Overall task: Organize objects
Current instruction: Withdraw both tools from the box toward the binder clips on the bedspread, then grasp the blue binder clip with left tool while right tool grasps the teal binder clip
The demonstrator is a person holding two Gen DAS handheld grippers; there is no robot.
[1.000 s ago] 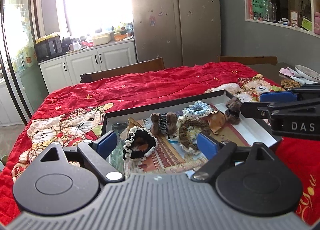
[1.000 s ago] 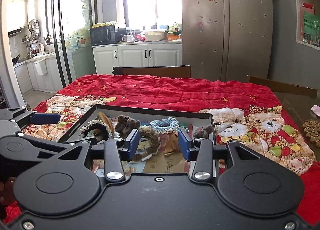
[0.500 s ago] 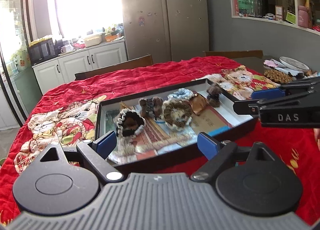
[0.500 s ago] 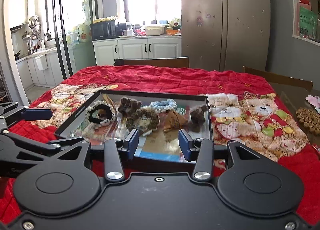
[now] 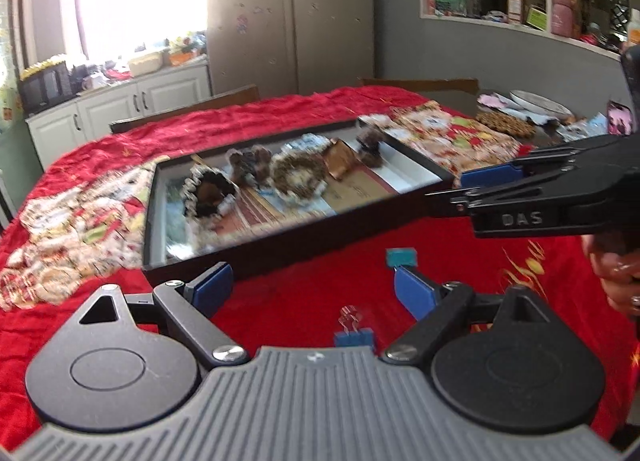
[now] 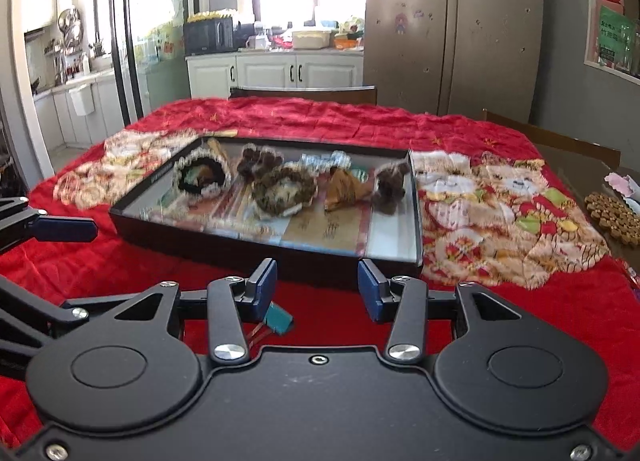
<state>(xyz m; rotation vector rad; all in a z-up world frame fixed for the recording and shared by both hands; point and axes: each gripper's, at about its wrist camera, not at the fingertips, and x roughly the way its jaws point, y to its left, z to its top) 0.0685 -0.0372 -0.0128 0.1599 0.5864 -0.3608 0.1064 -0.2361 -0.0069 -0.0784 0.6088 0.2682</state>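
In the left wrist view, the left gripper [image 5: 313,288] fills the lower frame with its jaws spread wide and nothing between them. Between and just beyond its blue pads lie two small clips on the red cloth [image 5: 328,289]: a teal clip [image 5: 401,257] near the right pad, and a blue clip [image 5: 354,335] with a clear handle at lower centre, close to the gripper body. Beyond them, at mid-frame, sits a black tray [image 5: 280,251] on the bench, holding a row of fuzzy hair scrunchies; a black-and-white scrunchie [image 5: 209,193] is at its left and a brown scrunchie [image 5: 298,175] near its middle. The right gripper [image 5: 486,177] reaches in from the right edge of the frame, beside the tray's right corner.

In the right wrist view, that gripper [image 6: 317,289] also has its jaws apart and holds nothing. The teal clip [image 6: 279,319] lies just under its left pad, at lower centre-left. The tray [image 6: 256,247] sits at mid-frame, and the left gripper's blue fingertip [image 6: 64,229] pokes in at the left edge.
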